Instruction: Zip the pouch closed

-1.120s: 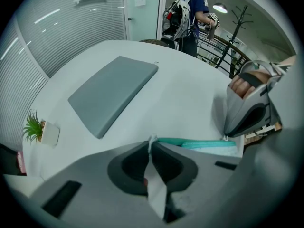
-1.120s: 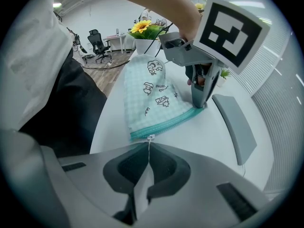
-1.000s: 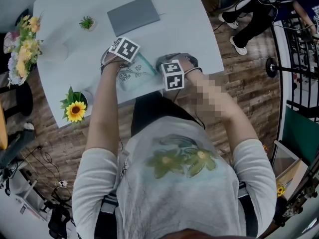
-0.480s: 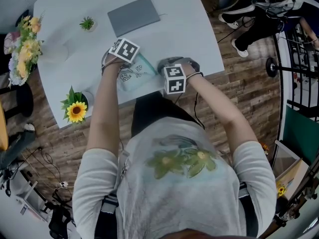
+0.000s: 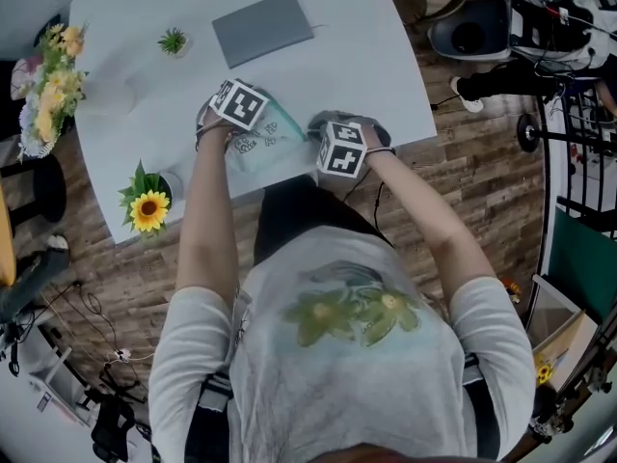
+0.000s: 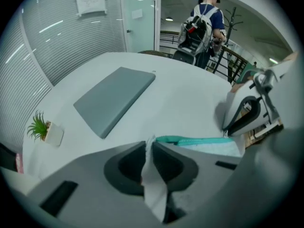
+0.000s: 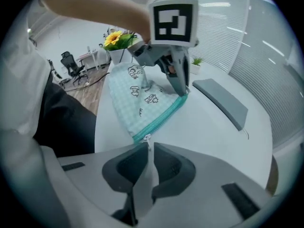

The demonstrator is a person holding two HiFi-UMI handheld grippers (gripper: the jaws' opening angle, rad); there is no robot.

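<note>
**Pouch Clamped at Both Ends, Beside the Grey Pad**

**Head view.** The pale mint checked fabric pouch (image 5: 265, 135) lies on the white table (image 5: 371, 66), on the side of the flat grey rectangular pad (image 5: 262, 27) nearer the person. The left gripper (image 5: 236, 122) and the right gripper (image 5: 323, 135) stand at opposite ends of the pouch. The marker cubes cover both sets of jaws here.

**Left gripper view.** The left gripper (image 6: 148, 144) has its jaws nearly together, pinched on the corner of the pouch's teal zipper edge (image 6: 199, 140). The right gripper (image 6: 247, 113) stands at the far end of that edge. The pad (image 6: 114, 101) lies beyond, with a small potted green plant (image 6: 45, 129) to its left.

**Right gripper view.** The right gripper (image 7: 148, 144) has its jaws together, clamped on the small metal zipper pull (image 7: 148, 137). The pull sits at the pouch end farthest from the left gripper (image 7: 179, 87). The pouch (image 7: 135, 99) hangs tilted between the two grippers, with its printed face visible only in this view.
</note>
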